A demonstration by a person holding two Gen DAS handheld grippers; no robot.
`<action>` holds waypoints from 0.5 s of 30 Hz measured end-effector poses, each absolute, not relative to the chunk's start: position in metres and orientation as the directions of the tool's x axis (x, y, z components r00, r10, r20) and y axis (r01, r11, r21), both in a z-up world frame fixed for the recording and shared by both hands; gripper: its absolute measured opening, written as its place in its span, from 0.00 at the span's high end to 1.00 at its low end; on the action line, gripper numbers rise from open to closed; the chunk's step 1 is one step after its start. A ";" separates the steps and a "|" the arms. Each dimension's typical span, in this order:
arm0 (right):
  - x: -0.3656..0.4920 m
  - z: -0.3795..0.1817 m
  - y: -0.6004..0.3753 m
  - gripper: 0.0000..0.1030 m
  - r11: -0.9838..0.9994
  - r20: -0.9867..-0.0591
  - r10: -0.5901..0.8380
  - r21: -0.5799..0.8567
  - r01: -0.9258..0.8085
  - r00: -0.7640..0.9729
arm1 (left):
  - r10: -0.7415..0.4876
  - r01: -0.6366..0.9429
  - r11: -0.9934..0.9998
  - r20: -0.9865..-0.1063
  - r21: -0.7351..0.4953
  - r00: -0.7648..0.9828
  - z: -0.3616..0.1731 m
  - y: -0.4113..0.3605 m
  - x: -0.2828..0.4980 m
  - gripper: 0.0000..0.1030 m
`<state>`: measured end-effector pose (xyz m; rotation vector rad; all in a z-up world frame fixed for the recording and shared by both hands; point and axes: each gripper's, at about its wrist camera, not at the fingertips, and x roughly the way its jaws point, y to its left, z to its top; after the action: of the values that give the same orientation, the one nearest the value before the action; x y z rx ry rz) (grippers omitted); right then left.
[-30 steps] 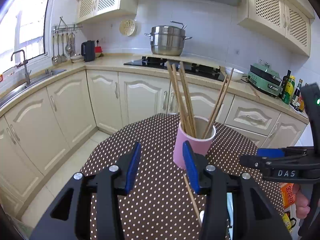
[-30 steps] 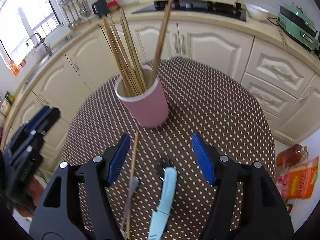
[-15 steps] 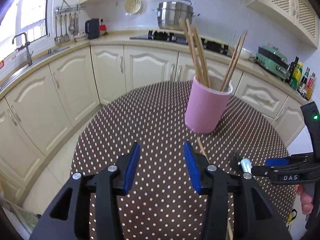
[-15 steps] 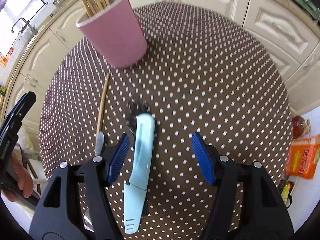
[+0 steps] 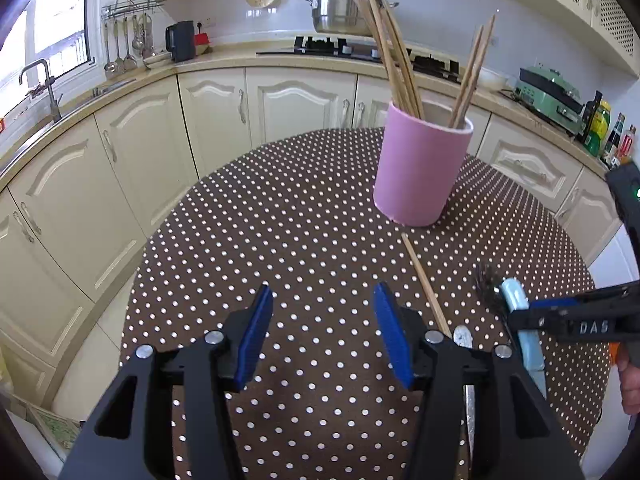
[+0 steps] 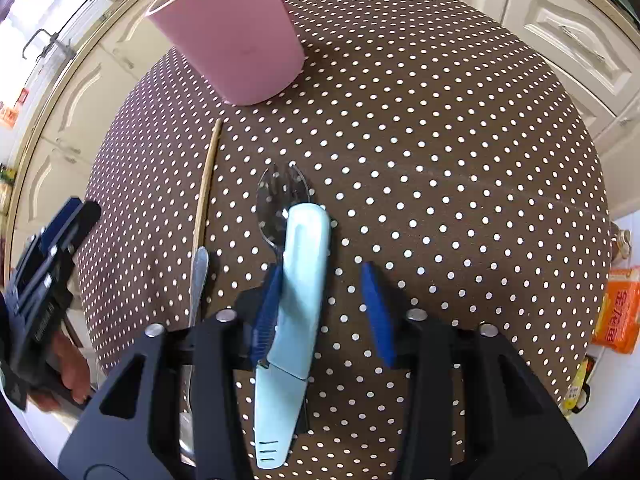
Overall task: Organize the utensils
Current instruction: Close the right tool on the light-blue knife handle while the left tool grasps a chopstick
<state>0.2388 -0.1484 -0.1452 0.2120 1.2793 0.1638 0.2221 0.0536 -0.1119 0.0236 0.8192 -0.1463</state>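
A pink cup (image 5: 420, 172) (image 6: 236, 36) holding several wooden chopsticks (image 5: 396, 52) stands on the round dotted table (image 5: 260, 240). Before it lie a loose chopstick (image 5: 424, 280) (image 6: 206, 184), a metal utensil handle (image 6: 198, 280) and a light blue utensil case (image 6: 300, 280) (image 5: 516, 300) with a fork and spoon head (image 6: 280, 196) sticking out. My right gripper (image 6: 324, 304) is low over the case with its jaws closing. The left pad lies against the case and the right pad stands clear of it. My left gripper (image 5: 324, 320) is opening over bare tablecloth, left of the chopstick, with nothing between its fingers.
An orange packet (image 6: 618, 308) lies below the table's right edge. Cream cabinets (image 5: 224, 120) ring the far side, with a steel pot (image 5: 344, 8) on the hob and a green appliance (image 5: 548, 96) on the counter. A hand (image 6: 68, 364) holds the left gripper.
Both grippers have come down toward the table and tilted more downward. The right jaws have narrowed around the light blue case. The left jaws have spread a little.
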 end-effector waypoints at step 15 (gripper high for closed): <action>0.254 -0.152 -0.201 0.79 0.951 -0.914 0.282 0.306 0.039 0.293 | -0.170 0.193 0.979 -0.772 -0.063 0.613 -0.126 0.022 0.237 0.49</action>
<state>0.2545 -0.2012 -0.1525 0.2920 1.2683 0.1650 0.2369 0.0217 -0.1255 0.0279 0.8867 -0.2098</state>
